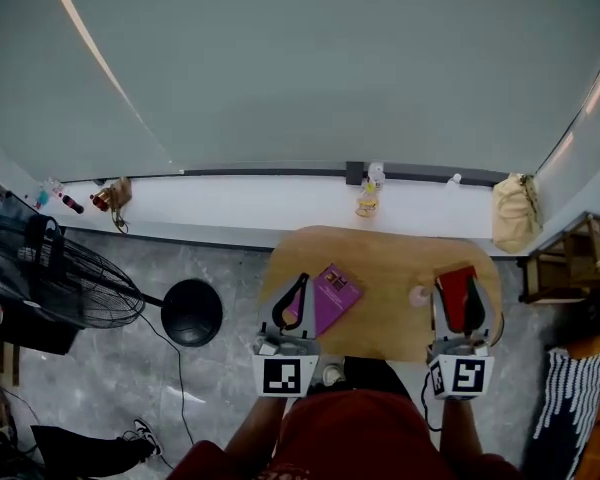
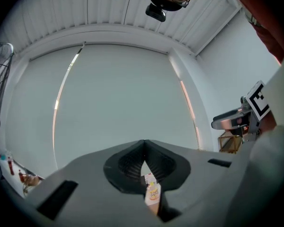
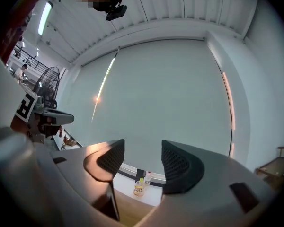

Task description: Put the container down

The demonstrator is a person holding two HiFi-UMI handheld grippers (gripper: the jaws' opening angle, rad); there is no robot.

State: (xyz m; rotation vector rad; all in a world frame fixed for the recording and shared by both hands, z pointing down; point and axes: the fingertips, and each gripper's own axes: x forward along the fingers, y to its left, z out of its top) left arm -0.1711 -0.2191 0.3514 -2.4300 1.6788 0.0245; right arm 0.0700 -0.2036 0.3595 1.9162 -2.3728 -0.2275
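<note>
Pale, perhaps plastic container (image 1: 418, 295) stands on the table (image 1: 380, 258) beside the right gripper (image 3: 143, 157), jaws apart, empty; left gripper (image 2: 144, 151) pinched together. Likely light; take its sides.

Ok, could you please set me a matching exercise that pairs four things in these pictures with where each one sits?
Things:
1. book
2. bottle
3. paper bag
4. fan

Places:
A. on the floor, left of the table
B. at the right end of the ledge
C. on the table
D. at the middle of the ledge, behind the table

Pairs: 1-C, 2-D, 3-B, 4-A.
</note>
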